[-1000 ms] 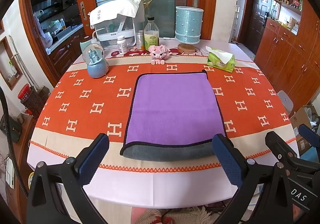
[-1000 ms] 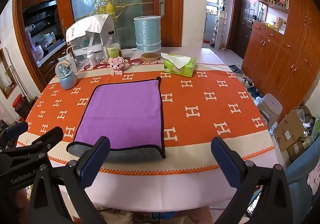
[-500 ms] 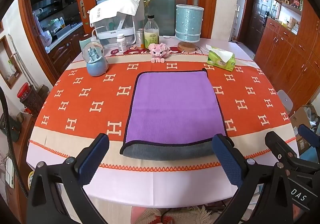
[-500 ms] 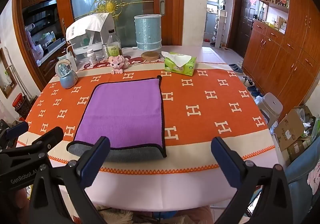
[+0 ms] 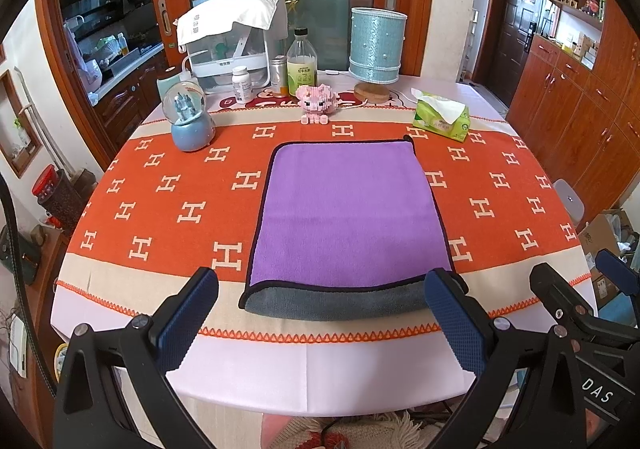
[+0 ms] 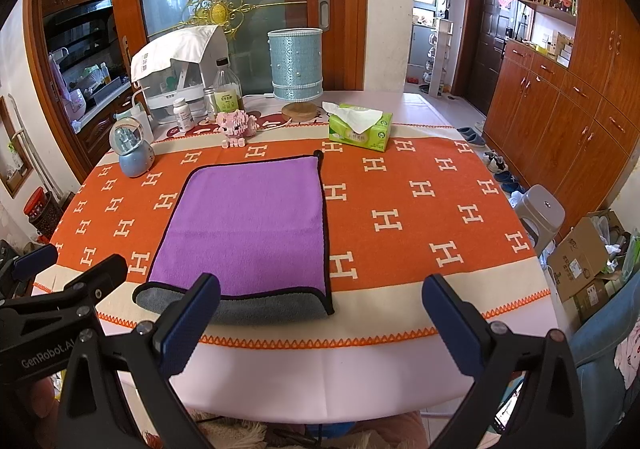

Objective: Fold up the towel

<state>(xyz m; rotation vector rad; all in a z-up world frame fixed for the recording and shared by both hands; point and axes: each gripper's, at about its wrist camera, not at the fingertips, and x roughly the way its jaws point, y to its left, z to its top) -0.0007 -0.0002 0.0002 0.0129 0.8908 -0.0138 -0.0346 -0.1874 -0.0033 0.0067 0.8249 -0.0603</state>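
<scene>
1. Left wrist view: the left claw (image 5: 320,313) hangs just off the near edge of the table (image 5: 320,377), jaws spread wide, gripping nothing. The towel (image 5: 348,213) lies flat straight ahead on the orange patterned cloth, purple side up, with a grey strip showing along its near edge. That grey edge sits right between the two blue pads, slightly beyond them and not touching. The right claw (image 5: 608,277) peeks in at the right border.

2. Same view, handling: this looks like soft, light microfibre, so I'd expect it to drape and sag rather than hold shape. It's no slip risk, but a pinch could grab a single layer. The near corners, where the black binding turns, look like the best hold.

3. Right wrist view: the right claw (image 6: 320,313) is also wide open and empty, short of the table (image 6: 320,381). Here the towel (image 6: 248,225) lies ahead and to the left; its near right corner sits between the pads, closer to the left one. The left claw (image 6: 36,257) shows at the left edge.

4. Same view, clearance: the snow globe (image 6: 134,155), pink pig figure (image 6: 236,125) and tissue pack (image 6: 360,129) stand beyond the towel's far edge, near it but apart, which is worth minding if the near edge is carried forward.
</scene>
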